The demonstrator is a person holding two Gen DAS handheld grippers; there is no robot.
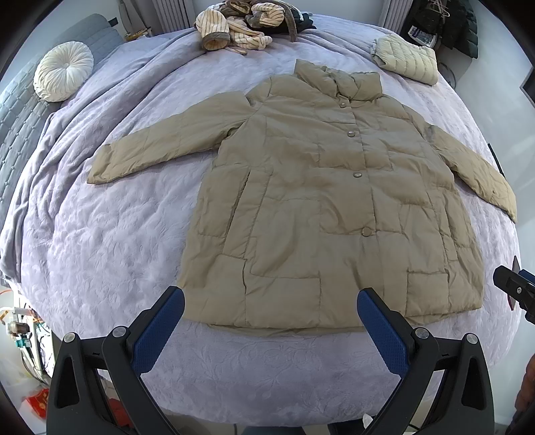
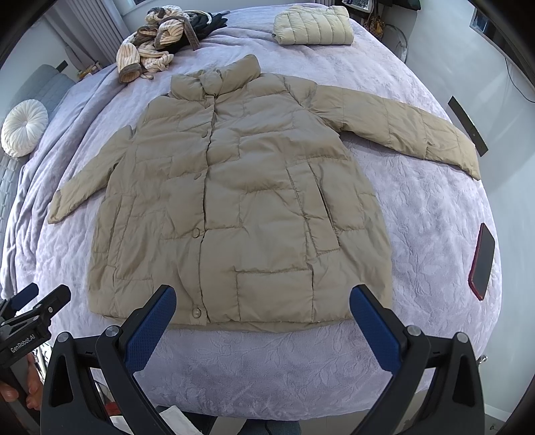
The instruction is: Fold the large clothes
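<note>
A tan puffer coat (image 1: 321, 207) lies spread flat, front up and buttoned, in the middle of a bed covered with a lilac quilted blanket (image 1: 100, 254), both sleeves stretched out to the sides. The left gripper (image 1: 271, 308) hovers at the bottom of its frame just above the coat's hem, its blue-padded fingers spread wide and holding nothing. The right gripper (image 2: 262, 302) hovers likewise over the hem, jaws wide apart and empty. At the top of the frames sit a heap of striped clothes (image 1: 234, 26) and a folded cream quilted jacket (image 2: 314, 25). A round white cushion (image 1: 63, 71) rests at upper left; a red-cased phone (image 2: 482, 261) lies at right.
</note>
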